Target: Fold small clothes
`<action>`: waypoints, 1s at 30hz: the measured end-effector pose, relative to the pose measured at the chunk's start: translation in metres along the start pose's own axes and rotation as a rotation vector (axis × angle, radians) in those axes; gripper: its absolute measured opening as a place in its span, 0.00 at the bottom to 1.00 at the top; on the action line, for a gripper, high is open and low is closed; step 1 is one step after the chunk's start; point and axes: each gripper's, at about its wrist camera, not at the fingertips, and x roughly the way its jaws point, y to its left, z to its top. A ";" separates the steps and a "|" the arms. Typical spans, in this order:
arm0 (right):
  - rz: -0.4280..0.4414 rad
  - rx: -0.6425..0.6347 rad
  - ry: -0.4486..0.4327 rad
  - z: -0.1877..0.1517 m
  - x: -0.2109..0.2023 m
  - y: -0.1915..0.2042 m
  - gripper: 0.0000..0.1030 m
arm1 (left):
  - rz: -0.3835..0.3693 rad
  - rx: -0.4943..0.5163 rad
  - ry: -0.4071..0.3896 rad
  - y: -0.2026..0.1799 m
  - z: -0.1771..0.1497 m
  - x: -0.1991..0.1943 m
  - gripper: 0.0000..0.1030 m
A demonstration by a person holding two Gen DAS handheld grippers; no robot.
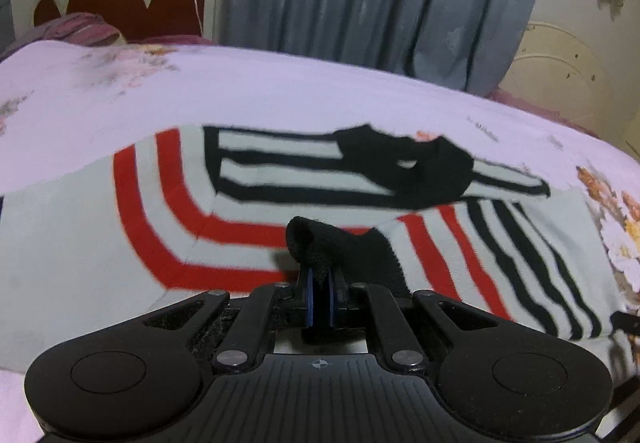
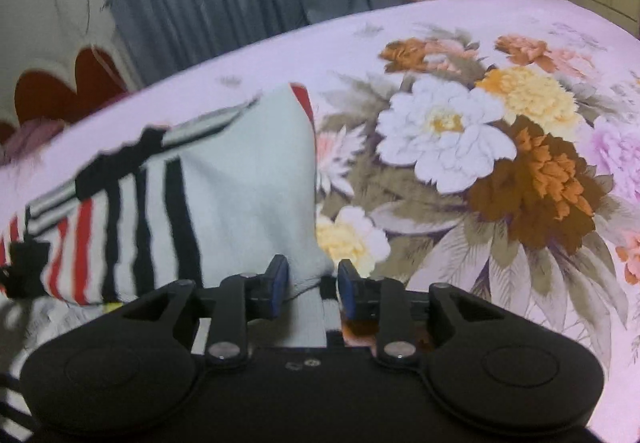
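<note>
Right, the left gripper (image 1: 320, 283) is pinched tight on a black cuff (image 1: 320, 247) of the striped garment (image 1: 168, 211), the blue pads closed together with the dark knit bunched up between them at about six o'clock in the left wrist view. That grip on the cuff looks like the anchor for pulling the sleeve across. The garment itself lies spread on the floral bedsheet (image 1: 280, 83), red stripes curving round at nine o'clock, black stripes running off toward four o'clock, the black collar (image 1: 424, 171) up near one o'clock.

Over on the other side, the right gripper (image 2: 312, 287) has its jaws partly apart, with a pale corner (image 2: 308, 283) of the same garment lying between the blue pads; they do not look pressed onto it. It appears lined up to take that edge, so both ends can be lifted together. Big printed flowers (image 2: 448, 139) fill the sheet from one to four o'clock.
</note>
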 end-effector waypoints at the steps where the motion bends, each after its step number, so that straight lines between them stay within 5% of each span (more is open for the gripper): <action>1: 0.004 -0.006 -0.002 0.000 -0.002 0.001 0.27 | -0.001 0.009 0.015 0.001 -0.003 0.004 0.06; 6: 0.054 0.017 -0.104 0.015 -0.016 -0.007 0.29 | -0.008 0.002 0.014 0.004 0.000 0.003 0.14; 8: 0.070 0.017 -0.133 0.031 -0.013 -0.010 0.29 | 0.013 0.002 -0.026 0.006 0.001 -0.003 0.52; 9: 0.075 0.019 -0.139 0.041 -0.009 -0.012 0.30 | 0.018 0.000 -0.041 0.007 0.003 -0.003 0.55; 14: 0.148 0.062 -0.139 0.092 0.034 -0.022 0.48 | -0.014 -0.047 -0.013 0.010 0.016 0.018 0.51; 16: 0.173 0.107 -0.095 0.105 0.060 -0.029 0.46 | -0.006 -0.050 0.018 0.009 0.019 0.030 0.35; 17: 0.182 0.136 -0.069 0.109 0.072 -0.033 0.45 | -0.017 -0.049 0.015 0.007 0.019 0.033 0.13; 18: 0.190 0.162 -0.045 0.112 0.083 -0.037 0.42 | -0.043 -0.053 0.016 0.007 0.020 0.034 0.07; 19: 0.208 0.187 -0.014 0.113 0.093 -0.041 0.16 | -0.044 -0.063 0.000 0.006 0.020 0.033 0.07; 20: 0.235 0.188 0.005 0.112 0.097 -0.041 0.08 | -0.030 -0.054 -0.049 0.003 0.018 0.026 0.06; 22: 0.216 0.053 -0.069 0.110 0.085 -0.026 0.07 | 0.023 0.003 -0.097 -0.003 0.012 0.019 0.06; 24: 0.121 -0.015 -0.020 0.099 0.100 -0.021 0.08 | 0.028 -0.010 -0.052 -0.001 0.002 0.031 0.06; 27: 0.120 -0.043 -0.031 0.096 0.099 -0.020 0.11 | 0.036 0.036 -0.058 -0.005 0.004 0.031 0.07; 29: 0.079 -0.058 -0.049 0.098 0.091 -0.017 0.34 | 0.051 0.006 -0.056 0.002 0.008 0.027 0.29; 30: 0.048 -0.061 -0.085 0.100 0.084 -0.016 0.37 | 0.094 -0.008 -0.082 0.005 0.009 0.020 0.35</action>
